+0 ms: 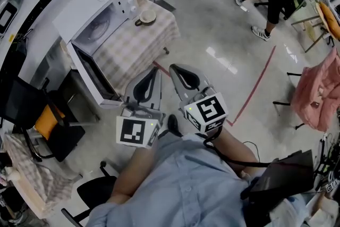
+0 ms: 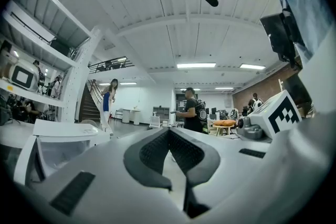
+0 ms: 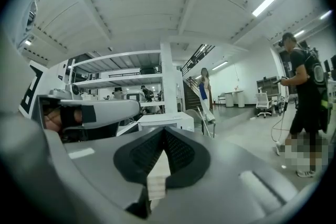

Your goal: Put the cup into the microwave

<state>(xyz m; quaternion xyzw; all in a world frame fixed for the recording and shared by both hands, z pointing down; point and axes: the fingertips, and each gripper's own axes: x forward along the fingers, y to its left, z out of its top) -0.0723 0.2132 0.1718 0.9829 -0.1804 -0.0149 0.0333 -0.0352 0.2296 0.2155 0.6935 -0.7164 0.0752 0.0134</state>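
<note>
The person holds both tools close in front of the chest, forearms bent, and both point about level toward the tabletop (image 1: pixel 133 48) with the checked cloth. The left hand-held gripper (image 1: pixel 154 73) and the right hand-held gripper (image 1: pixel 175 69) are side by side and near each other, each with its marker cube (image 1: pixel 137 131) turned up to the head camera.

In the left gripper view, the jaws of the left hand-held gripper (image 2: pixel 168 132) are closed together at the tips, and nothing is between them. In the right gripper view, the right hand-held gripper (image 3: pixel 164 132) is also closed tip to tip and holds nothing.

The cup (image 1: pixel 146 17) is seen only in the head view. It stands upright on the tabletop, just beside the far corner of the white microwave (image 1: pixel 93 13), well apart from both tools. The microwave door (image 1: pixel 90 76) is open and swung out toward the person.

The left gripper view shows the microwave (image 2: pixel 58 139) low at its left, a staircase (image 2: pixel 89 105) behind it, and a person in black (image 2: pixel 191 110) standing in the room. The right gripper view shows the body of the left hand-held gripper (image 3: pixel 89 113) at its left, and the person in black (image 3: pixel 304 92) on the floor (image 3: pixel 252 136) at its right.
</note>
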